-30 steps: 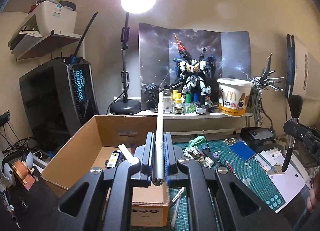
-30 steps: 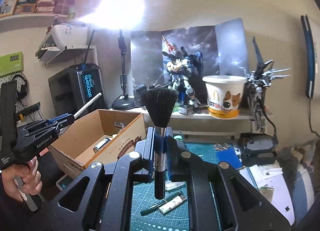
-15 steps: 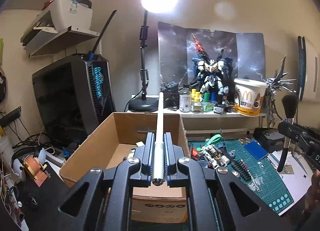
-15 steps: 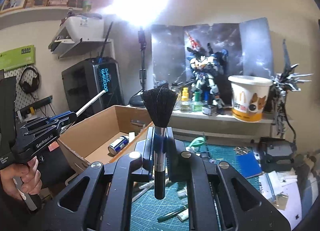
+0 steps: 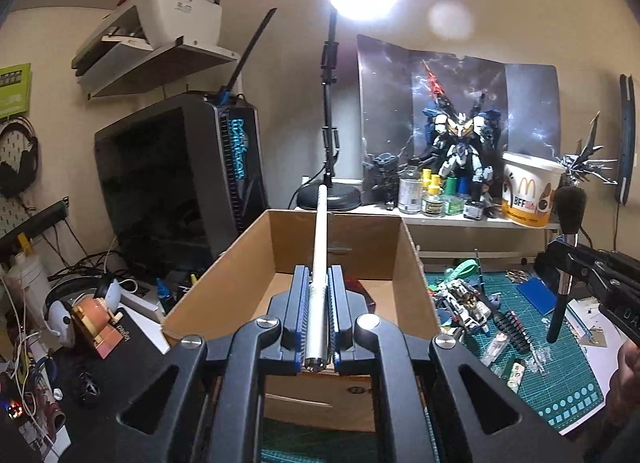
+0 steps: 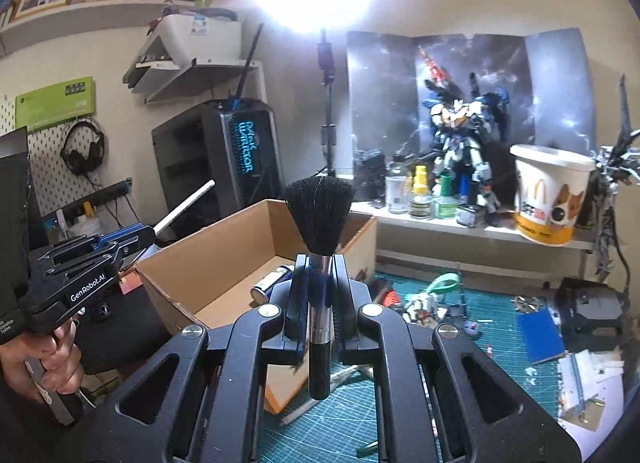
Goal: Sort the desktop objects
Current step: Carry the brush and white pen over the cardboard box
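My left gripper [image 5: 319,287] is shut on a long white and silver pen-like tool [image 5: 320,247] that points forward over the open cardboard box [image 5: 256,263]. My right gripper [image 6: 320,279] is shut on a black dusting brush [image 6: 319,219], bristles up, in front of the same box [image 6: 224,259]. A blue-and-white can [image 6: 272,283] lies inside the box. The right gripper with the brush [image 5: 568,263] shows at the right of the left wrist view; the left gripper with the tool [image 6: 120,243] shows at the left of the right wrist view.
A green cutting mat [image 5: 560,343] right of the box holds model parts, small tools and a blue pad [image 6: 540,335]. A shelf [image 5: 440,219] behind carries bottles, a robot model and a McDonald's bucket [image 5: 528,195]. A black PC tower [image 5: 180,183] and a lamp stand to the left.
Both grippers have moved left and closer to the box, each still holding its tool. The box now sits straight ahead of the left gripper.
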Tool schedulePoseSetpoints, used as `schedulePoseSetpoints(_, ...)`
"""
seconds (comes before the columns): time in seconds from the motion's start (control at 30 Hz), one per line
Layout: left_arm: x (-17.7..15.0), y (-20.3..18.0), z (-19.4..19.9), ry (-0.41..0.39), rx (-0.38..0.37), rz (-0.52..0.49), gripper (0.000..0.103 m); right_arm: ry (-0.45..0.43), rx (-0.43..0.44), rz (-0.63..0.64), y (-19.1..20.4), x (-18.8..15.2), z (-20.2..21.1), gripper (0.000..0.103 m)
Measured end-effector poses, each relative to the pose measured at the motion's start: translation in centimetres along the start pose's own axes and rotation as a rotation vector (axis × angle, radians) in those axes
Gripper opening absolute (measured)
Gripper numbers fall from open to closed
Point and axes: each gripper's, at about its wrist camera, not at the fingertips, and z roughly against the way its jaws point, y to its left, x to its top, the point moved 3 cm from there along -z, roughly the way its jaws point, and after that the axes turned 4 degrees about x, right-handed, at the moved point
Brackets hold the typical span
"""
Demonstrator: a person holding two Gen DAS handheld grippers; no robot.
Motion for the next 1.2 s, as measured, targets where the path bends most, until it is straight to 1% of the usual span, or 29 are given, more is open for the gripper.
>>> schedulePoseSetpoints(0.13, -0.2, 1.0, 0.4, 0.000, 0.025, 0.008, 0.009, 0.008, 0.028, 0.006, 0.9, -0.1, -0.8, 0.010)
schedulePoseSetpoints(0.5, -0.8, 3.7, 1.5, 0.006, 0.085, 0.030, 0.009, 0.012, 0.140, 0.031, 4.1, 0.3, -1.9, 0.010)
schedulePoseSetpoints(0.87, -1.1, 5.4, 1.8, 0.016, 0.130, 0.043, 0.009, 0.023, 0.196, 0.052, 6.2, 0.2, -3.2, 0.010)
schedulePoseSetpoints(1.2, -1.4, 6.5, 1.9, 0.025, 0.158, 0.049, 0.009, 0.032, 0.227, 0.058, 7.2, 0.2, -3.9, 0.010)
